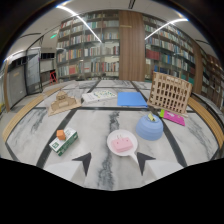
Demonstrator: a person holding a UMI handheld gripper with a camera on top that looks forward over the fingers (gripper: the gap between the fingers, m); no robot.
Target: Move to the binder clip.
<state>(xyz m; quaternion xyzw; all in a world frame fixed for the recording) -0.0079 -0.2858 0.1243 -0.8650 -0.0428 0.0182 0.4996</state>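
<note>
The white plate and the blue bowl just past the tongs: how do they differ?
The white plate is flat, lies right way up and carries a pink item; the blue bowl is domed, appears upside down and has a small yellow-and-blue thing on top. The plate sits just ahead of the open tongs; the bowl lies farther off, toward the right finger's side. Both are round and rest on the marble table.

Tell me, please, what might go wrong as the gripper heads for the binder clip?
No binder clip is clearly visible; the small yellow object on the blue dome-shaped lid may be it, so the target could be mistaken. The open gripper could bump the white plate holding a pink block just ahead.
</note>
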